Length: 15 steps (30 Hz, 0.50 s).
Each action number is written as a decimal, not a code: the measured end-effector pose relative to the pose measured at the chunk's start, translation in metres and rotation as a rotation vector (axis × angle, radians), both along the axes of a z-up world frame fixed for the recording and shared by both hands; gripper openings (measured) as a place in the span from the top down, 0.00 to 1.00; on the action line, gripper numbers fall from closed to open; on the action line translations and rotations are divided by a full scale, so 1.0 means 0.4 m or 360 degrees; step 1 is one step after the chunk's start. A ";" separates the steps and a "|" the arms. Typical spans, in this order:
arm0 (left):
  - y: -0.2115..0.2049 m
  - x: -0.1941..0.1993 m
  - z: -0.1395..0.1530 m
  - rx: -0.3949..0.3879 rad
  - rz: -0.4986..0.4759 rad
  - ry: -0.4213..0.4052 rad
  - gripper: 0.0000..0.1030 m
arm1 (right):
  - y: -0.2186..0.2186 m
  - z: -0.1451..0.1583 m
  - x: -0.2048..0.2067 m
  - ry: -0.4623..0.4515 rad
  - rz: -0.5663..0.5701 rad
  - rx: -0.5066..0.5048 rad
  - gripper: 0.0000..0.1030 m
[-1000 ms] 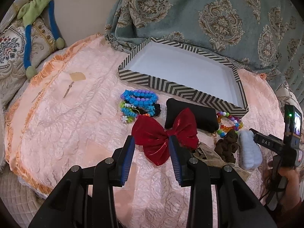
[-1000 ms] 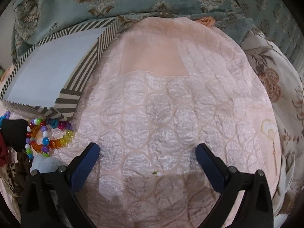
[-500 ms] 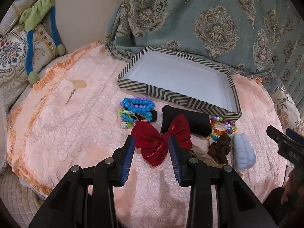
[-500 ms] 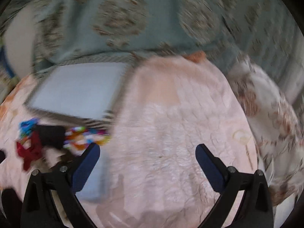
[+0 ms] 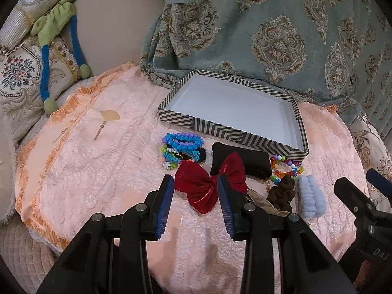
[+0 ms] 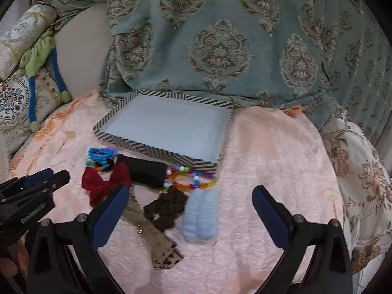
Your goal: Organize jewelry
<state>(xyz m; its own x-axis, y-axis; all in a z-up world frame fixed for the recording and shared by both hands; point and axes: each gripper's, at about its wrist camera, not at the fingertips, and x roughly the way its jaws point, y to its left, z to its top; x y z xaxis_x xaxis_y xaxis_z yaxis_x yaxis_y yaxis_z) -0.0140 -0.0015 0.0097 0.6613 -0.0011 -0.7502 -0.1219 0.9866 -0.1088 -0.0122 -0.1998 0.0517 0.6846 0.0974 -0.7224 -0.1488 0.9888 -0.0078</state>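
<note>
A striped box with a white inside lies empty on the pink quilt. In front of it lie blue bead bracelets, a black pouch, a red bow, a rainbow bead bracelet, a brown fuzzy piece and a pale blue fluffy scrunchie. My left gripper is open and empty, just short of the bow. My right gripper is wide open and empty, hovering over the scrunchie and the brown piece.
A teal patterned cover hangs behind the box. Embroidered cushions and a green and blue plush toy sit at the left. A small earring lies on the quilt left of the jewelry. A patterned strap lies near the brown piece.
My right gripper has swung left, from bare quilt to face the box and jewelry. My left gripper has drawn back and risen a little; the bow now sits farther ahead.
</note>
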 end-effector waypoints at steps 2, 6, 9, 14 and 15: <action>0.001 -0.001 -0.001 0.0004 0.0002 -0.0006 0.81 | 0.001 -0.001 -0.002 0.0003 0.0001 0.0006 0.01; 0.005 -0.003 0.001 0.0003 0.0010 -0.0015 0.81 | 0.001 0.000 -0.007 0.0011 0.0018 0.0034 0.01; 0.005 -0.004 0.003 0.0010 0.0014 -0.0011 0.81 | 0.003 0.002 -0.007 0.0011 0.0026 0.0034 0.01; 0.009 -0.004 0.008 0.0008 0.0025 -0.0015 0.81 | 0.002 0.006 -0.010 0.0004 0.0042 0.0070 0.01; 0.011 -0.004 0.010 0.0008 0.0027 -0.0017 0.81 | 0.004 0.007 -0.011 0.0001 0.0041 0.0071 0.01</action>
<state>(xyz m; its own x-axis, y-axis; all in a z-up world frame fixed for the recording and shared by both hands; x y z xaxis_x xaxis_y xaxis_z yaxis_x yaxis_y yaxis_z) -0.0155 0.0028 0.0136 0.6693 0.0139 -0.7429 -0.1375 0.9849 -0.1055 -0.0166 -0.1983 0.0544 0.6810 0.1472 -0.7173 -0.1744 0.9840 0.0364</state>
